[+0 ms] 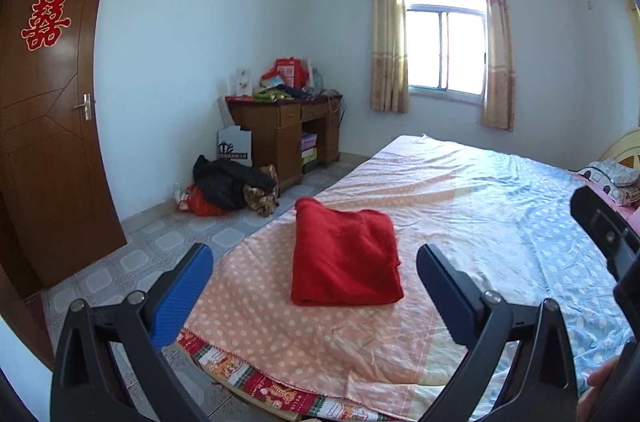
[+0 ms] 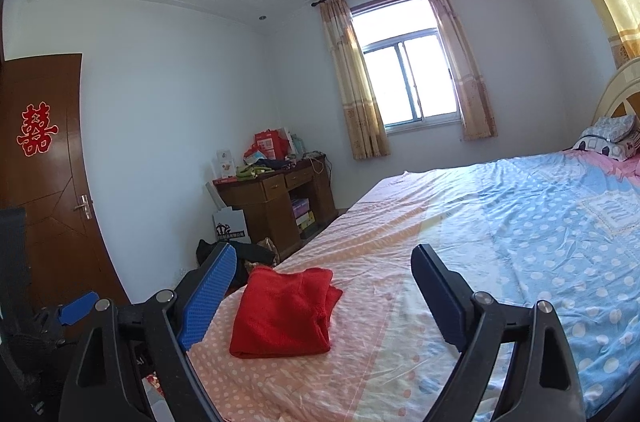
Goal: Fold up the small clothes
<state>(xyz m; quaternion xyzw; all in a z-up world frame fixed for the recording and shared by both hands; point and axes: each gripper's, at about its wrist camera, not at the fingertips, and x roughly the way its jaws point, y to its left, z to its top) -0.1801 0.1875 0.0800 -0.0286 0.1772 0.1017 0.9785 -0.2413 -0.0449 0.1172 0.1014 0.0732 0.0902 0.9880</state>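
A red knitted garment lies folded into a neat rectangle on the pink polka-dot bedsheet, near the bed's foot corner. It also shows in the right wrist view. My left gripper is open and empty, held back from the garment with its blue-padded fingers either side of it in view. My right gripper is open and empty, also short of the garment, which lies toward its left finger. The right gripper's body shows at the right edge of the left wrist view.
The bed runs back to a headboard and pillows. A wooden desk with clutter stands by the window. A pile of dark and red bags lies on the tiled floor. A brown door is at left.
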